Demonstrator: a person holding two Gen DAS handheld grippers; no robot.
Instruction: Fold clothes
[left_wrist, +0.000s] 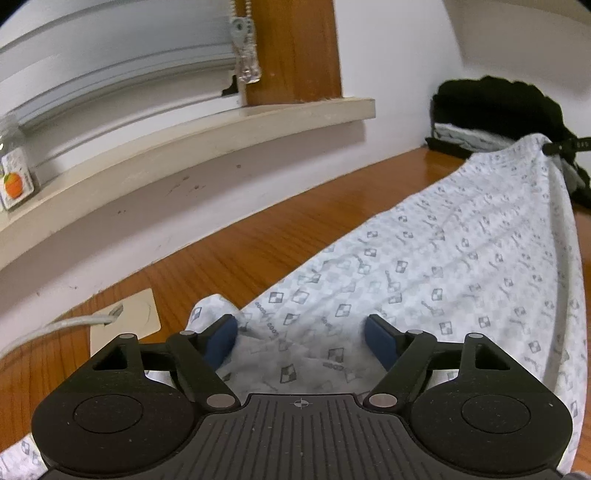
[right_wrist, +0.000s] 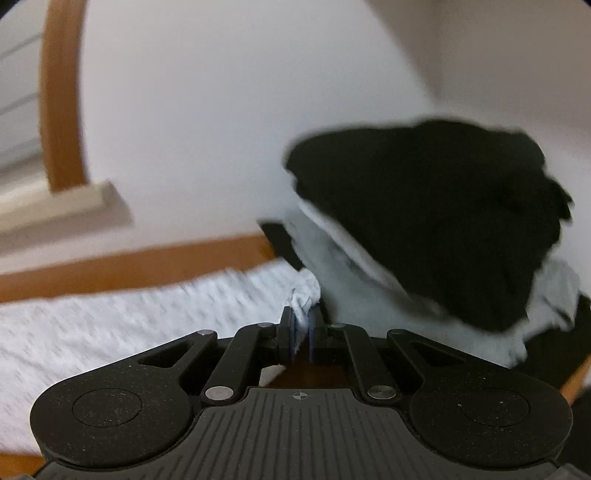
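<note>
Jaws of left gripper (left_wrist: 301, 339) spread wide, pads clear of the patterned garment (left_wrist: 443, 266) lying between them on the wooden table (left_wrist: 240, 251). Right gripper (right_wrist: 302, 332) pinches a bunched garment corner, lifted taut. Dark clothes pile (right_wrist: 443, 206) just beyond, against wall.

Left wrist view: looked from my left tool (left_wrist: 301, 338), close over the desk (left_wrist: 236, 251), facing the windowsill (left_wrist: 207, 136). Right wrist view: looked from my right tool (right_wrist: 302, 332), low, facing the wall. Shared: patterned cloth (left_wrist: 461, 251), dark clothes pile (left_wrist: 495, 107).
</note>
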